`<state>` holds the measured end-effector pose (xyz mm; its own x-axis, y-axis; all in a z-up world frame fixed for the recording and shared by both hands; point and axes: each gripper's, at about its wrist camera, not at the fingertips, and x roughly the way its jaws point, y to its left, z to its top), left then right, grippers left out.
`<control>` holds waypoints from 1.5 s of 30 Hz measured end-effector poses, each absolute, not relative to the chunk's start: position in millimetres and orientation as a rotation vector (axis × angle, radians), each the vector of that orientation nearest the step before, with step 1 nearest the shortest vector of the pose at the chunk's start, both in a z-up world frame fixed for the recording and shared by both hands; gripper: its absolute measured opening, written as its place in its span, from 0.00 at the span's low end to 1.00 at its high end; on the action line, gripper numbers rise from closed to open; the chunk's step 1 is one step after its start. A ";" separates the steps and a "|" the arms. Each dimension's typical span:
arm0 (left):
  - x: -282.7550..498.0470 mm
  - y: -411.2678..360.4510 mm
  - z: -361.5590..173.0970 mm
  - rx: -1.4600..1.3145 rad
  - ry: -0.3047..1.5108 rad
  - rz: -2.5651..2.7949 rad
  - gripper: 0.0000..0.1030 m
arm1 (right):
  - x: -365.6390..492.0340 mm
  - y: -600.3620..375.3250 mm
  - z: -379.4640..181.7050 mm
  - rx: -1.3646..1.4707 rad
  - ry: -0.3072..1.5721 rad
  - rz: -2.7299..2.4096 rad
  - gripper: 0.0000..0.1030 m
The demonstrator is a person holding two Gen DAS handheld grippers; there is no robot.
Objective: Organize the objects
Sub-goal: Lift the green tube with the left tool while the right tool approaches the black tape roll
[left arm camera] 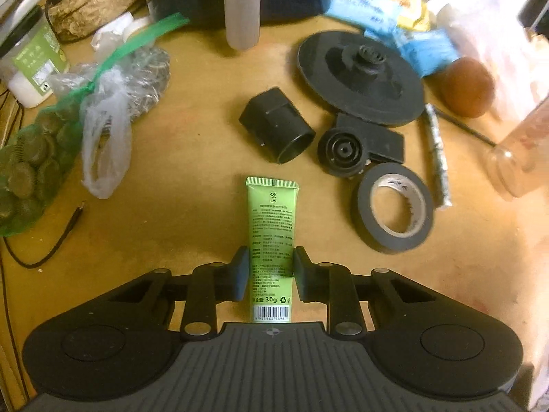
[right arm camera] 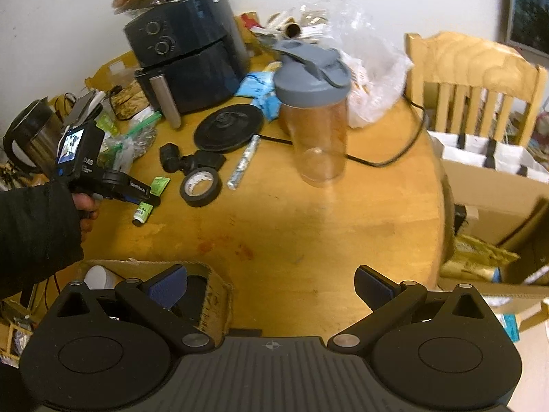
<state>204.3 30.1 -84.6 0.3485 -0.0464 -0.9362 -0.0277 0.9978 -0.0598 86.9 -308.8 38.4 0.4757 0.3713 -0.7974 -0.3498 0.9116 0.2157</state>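
My left gripper (left arm camera: 270, 267) is shut on a green tube (left arm camera: 272, 230) of cream, pads pressed on both its sides, just above the wooden table (left arm camera: 192, 206). In the right wrist view the left gripper (right arm camera: 144, 199) holds the same green tube (right arm camera: 145, 207) at the table's left. My right gripper (right arm camera: 271, 288) is open and empty, low over the table's near edge. A roll of black tape (left arm camera: 394, 207) lies right of the tube, also in the right wrist view (right arm camera: 200, 185).
A black cylinder part (left arm camera: 278, 125), a round black base (left arm camera: 360, 82), a foil stick (left arm camera: 437, 154), a clear shaker bottle (right arm camera: 317, 116), an air fryer (right arm camera: 188, 55), bags (left arm camera: 103, 130) and a cardboard box (right arm camera: 206, 295) crowd the table. A chair (right arm camera: 473, 79) stands at right.
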 end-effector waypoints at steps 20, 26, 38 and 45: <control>129.0 59.8 29.2 -0.164 0.943 -0.191 0.26 | 139.7 -246.3 19.4 -0.020 0.958 0.680 1.00; 106.4 67.2 41.0 -0.199 0.912 -0.183 0.26 | 156.5 -227.7 14.0 -0.110 0.952 0.726 1.00; 89.0 74.1 47.1 -0.310 0.889 -0.114 0.26 | 190.5 -188.2 -11.1 -0.188 0.907 0.821 0.95; 79.3 72.8 46.4 -0.390 0.899 -0.065 0.26 | 205.8 -157.1 -34.5 -0.265 0.904 0.886 0.94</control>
<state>79.3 72.8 46.4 0.6257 -0.2165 -0.7494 -0.1070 0.9278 -0.3574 205.8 -157.1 -34.5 0.3041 0.5550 -0.7742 -0.7627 0.6288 0.1512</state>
